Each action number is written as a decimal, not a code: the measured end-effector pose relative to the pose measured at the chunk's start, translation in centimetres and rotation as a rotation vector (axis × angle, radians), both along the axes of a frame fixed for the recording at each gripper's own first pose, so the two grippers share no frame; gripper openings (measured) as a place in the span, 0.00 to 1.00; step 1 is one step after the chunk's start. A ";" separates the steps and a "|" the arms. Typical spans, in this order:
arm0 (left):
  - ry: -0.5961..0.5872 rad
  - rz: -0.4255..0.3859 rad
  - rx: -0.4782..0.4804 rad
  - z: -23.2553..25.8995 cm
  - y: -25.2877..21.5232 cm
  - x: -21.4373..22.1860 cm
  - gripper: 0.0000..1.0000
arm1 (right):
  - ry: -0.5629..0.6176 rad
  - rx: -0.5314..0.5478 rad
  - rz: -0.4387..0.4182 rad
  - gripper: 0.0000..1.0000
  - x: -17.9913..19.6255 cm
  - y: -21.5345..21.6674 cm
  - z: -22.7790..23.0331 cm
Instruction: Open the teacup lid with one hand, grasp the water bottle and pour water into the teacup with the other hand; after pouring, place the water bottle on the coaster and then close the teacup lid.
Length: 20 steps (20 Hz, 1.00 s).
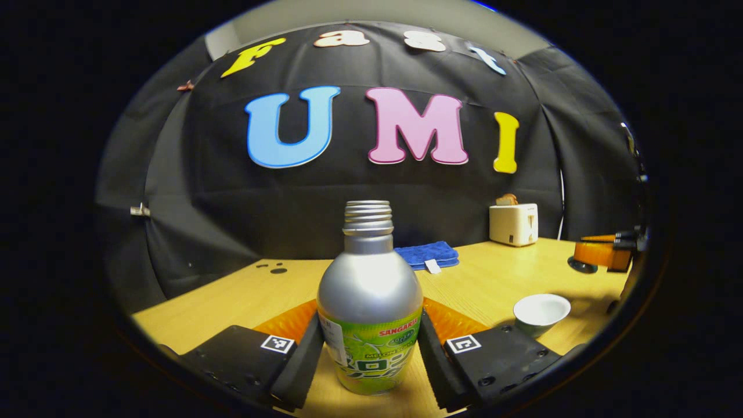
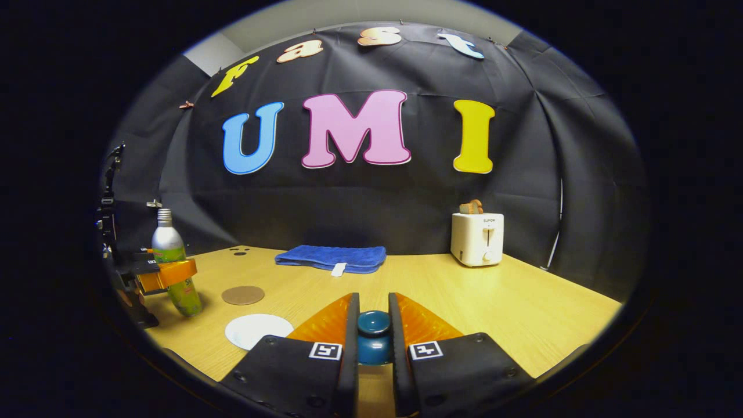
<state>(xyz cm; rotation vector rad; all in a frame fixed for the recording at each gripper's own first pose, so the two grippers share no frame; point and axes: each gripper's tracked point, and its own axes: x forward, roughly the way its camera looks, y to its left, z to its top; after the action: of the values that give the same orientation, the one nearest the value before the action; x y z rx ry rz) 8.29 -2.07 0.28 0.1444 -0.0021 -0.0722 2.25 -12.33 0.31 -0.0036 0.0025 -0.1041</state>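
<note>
Wooden table (image 2: pixel 493 302) hid the lid's (image 2: pixel 373 337) lower part; my right gripper (image 2: pixel 373 342) pinched it, my left gripper (image 1: pixel 371 354) clamped the bottle (image 1: pixel 370 302) near the open teacup (image 1: pixel 541 312).

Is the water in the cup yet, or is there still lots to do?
Not yet. Done: the lid is off, pinched in the right gripper, and the teacup stands open and looks empty. In hand: the left gripper has its fingers around the water bottle, which is upright on the table. Left: pouring, setting the bottle on the coaster, then closing the lid.
</note>
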 end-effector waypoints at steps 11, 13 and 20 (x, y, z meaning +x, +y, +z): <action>-0.051 -0.050 0.753 2.8 -3.9 1.2 0.78 | 0.002 0.000 0.009 0.28 0.8 -3.3 0.1; -0.048 -0.088 0.875 1.9 -4.7 1.2 0.79 | 0.002 0.000 0.007 0.28 0.8 -3.8 0.2; -0.080 -0.164 1.250 0.5 -6.9 1.5 0.79 | 0.001 -0.001 0.020 0.28 0.9 -3.8 0.2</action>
<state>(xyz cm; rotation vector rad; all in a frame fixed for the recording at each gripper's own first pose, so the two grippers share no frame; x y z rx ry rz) 9.79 -8.98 0.83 1.3980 -0.0488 -0.2248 3.12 -16.18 0.50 -0.0045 0.0038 -0.0844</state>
